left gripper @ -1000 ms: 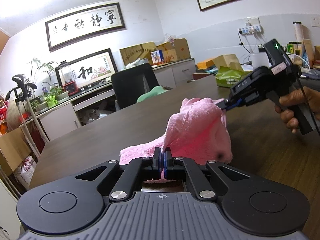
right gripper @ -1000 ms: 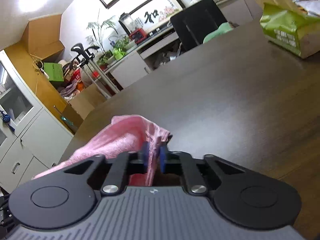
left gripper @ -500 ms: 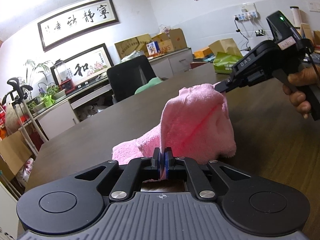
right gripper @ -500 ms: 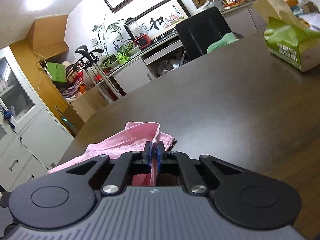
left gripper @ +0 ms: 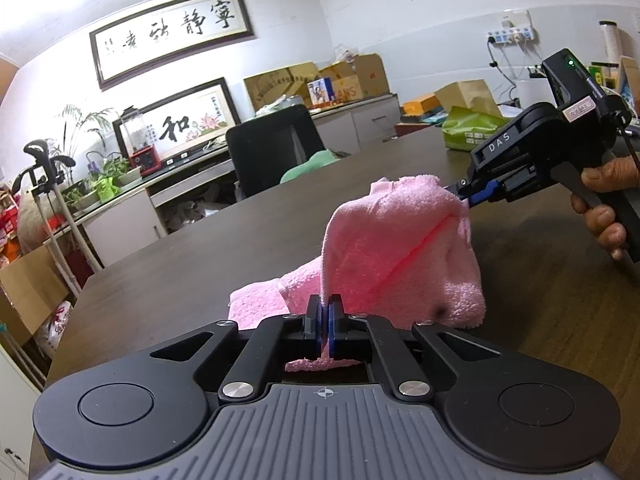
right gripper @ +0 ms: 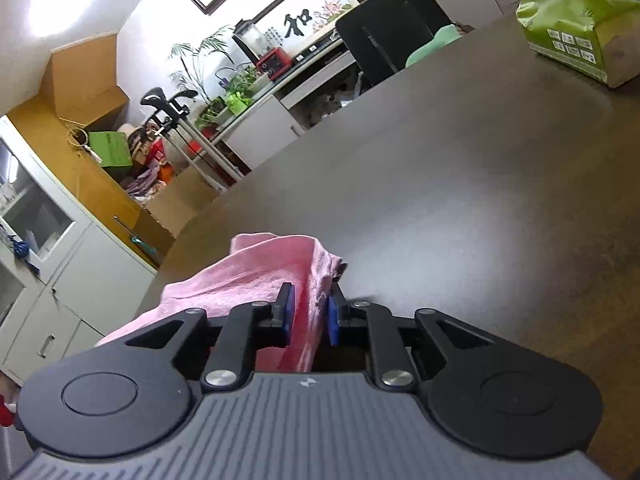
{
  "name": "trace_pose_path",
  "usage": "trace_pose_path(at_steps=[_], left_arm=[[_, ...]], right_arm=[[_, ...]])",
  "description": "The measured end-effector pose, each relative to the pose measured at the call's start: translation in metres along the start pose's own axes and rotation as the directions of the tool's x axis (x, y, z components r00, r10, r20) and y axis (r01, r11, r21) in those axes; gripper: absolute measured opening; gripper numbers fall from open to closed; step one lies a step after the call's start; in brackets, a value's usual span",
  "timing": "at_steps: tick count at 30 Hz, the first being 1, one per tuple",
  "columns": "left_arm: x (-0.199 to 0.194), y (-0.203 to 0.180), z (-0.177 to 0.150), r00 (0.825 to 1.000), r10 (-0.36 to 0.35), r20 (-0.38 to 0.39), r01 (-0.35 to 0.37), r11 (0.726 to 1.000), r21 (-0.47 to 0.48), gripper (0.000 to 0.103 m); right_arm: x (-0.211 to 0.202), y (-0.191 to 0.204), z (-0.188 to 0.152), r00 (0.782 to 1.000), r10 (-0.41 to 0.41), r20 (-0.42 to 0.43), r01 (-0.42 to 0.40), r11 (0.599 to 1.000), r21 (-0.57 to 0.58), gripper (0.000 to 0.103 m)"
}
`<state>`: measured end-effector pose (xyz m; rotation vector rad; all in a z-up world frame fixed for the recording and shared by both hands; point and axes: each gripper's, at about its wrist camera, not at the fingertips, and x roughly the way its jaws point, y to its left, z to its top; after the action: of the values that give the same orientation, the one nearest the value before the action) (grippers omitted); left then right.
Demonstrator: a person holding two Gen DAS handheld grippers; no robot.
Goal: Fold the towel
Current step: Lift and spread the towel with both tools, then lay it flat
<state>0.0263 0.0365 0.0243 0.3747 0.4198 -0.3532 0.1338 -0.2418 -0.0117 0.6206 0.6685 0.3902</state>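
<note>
Left wrist view: the left gripper point(left gripper: 325, 316) is seen at lower centre, jaws pressed together w/ a thin fold of the pink towel point(left gripper: 396, 252) pinched between the blue pads. The towel is draped up from the pinch into a raised hump at frame centre; its lower part is spread on the dark table point(left gripper: 168, 276) to the left of the jaws. At right of frame the right gripper point(left gripper: 466, 196) is held by a hand point(left gripper: 608, 204), w/ its tips at the towel's upper right corner. From this side it cannot be told whether those tips are clamped. A black chair point(left gripper: 276, 144) is seen at the table's far edge, upper centre, and a green bag point(left gripper: 472, 128) at upper right on the table.

Right wrist view: the right gripper point(right gripper: 310, 314) is seen at lower centre. Its jaws are apart, blue pads well separated, and a strip of towel point(right gripper: 256, 276) is hanging loose in the gap btwn them. The pad on the right is not touched by cloth; contact on the left pad cannot be told. The rest of the towel is bunched to the left of and beyond the fingers, over the table point(right gripper: 460, 184). The green bag point(right gripper: 568, 28) is seen at upper right, the chair point(right gripper: 396, 20) at upper centre.
</note>
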Motion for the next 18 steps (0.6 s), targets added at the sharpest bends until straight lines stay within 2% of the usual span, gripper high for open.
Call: trace_pose_path(at_steps=[2, 3, 10, 15, 18], left_arm=[[0.001, 0.001, 0.001, 1.000, 0.010, -0.007, -0.011, 1.000, -0.017, 0.002], [0.001, 0.002, 0.001, 1.000, 0.015, -0.010, -0.016, 0.999, -0.030, 0.002], [-0.009, 0.021, 0.020, 0.994, 0.111, 0.014, -0.108, 0.983, -0.148, 0.001], [-0.032, 0.038, 0.040, 0.980, 0.193, 0.053, -0.182, 0.968, -0.172, 0.001], [-0.051, 0.046, 0.052, 0.968, 0.233, 0.091, -0.214, 0.960, -0.181, 0.002]], right_arm=[[-0.003, 0.002, 0.001, 1.000, -0.007, 0.029, 0.007, 1.000, -0.012, 0.007], [-0.006, 0.003, 0.001, 0.999, -0.010, 0.042, 0.011, 1.000, -0.024, 0.005], [-0.023, 0.025, -0.002, 0.993, -0.035, 0.116, 0.048, 0.992, -0.114, 0.005], [-0.043, 0.041, 0.009, 0.983, 0.026, 0.181, 0.001, 0.989, -0.148, 0.005], [-0.064, 0.058, 0.023, 0.970, 0.078, 0.229, -0.033, 0.980, -0.198, 0.005]])
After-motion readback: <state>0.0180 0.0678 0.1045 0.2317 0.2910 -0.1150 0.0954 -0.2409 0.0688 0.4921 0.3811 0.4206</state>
